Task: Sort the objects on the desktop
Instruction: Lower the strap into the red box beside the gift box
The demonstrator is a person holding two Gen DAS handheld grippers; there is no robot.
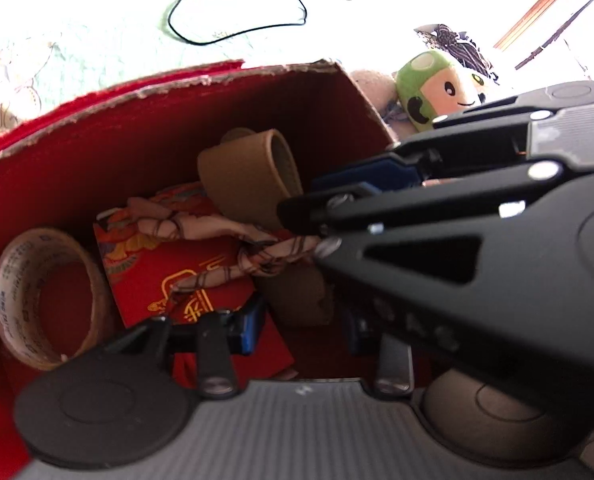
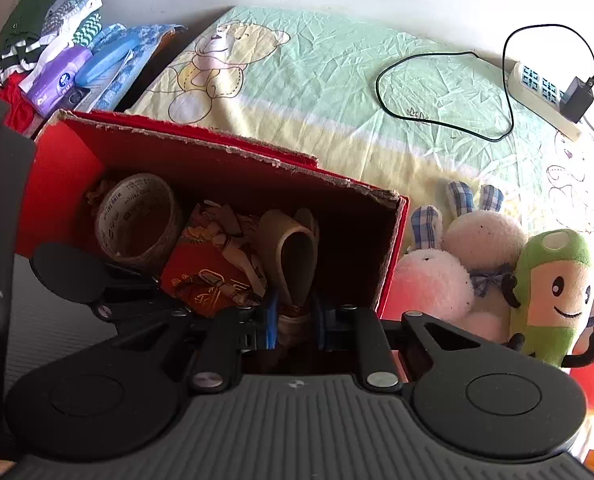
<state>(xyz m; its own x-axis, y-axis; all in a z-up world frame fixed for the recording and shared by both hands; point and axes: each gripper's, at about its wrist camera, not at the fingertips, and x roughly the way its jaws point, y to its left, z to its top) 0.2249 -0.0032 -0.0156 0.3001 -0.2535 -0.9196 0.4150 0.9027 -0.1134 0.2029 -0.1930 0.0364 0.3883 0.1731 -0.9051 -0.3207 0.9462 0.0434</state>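
Note:
A red cardboard box stands open on the bed. Inside lie a whitish tape roll, a red envelope, a plaid cloth strip and a squashed tan roll. Both grippers reach down into the box. My right gripper has its blue pads against the near end of the tan roll. My left gripper has a tan piece between its pads, seemingly the same roll; the contact is partly hidden.
Right of the box lie plush toys: a green mushroom figure and a white rabbit. A power strip with a black cable rests on the bear-print sheet. Folded clothes and a tissue pack sit at the far left.

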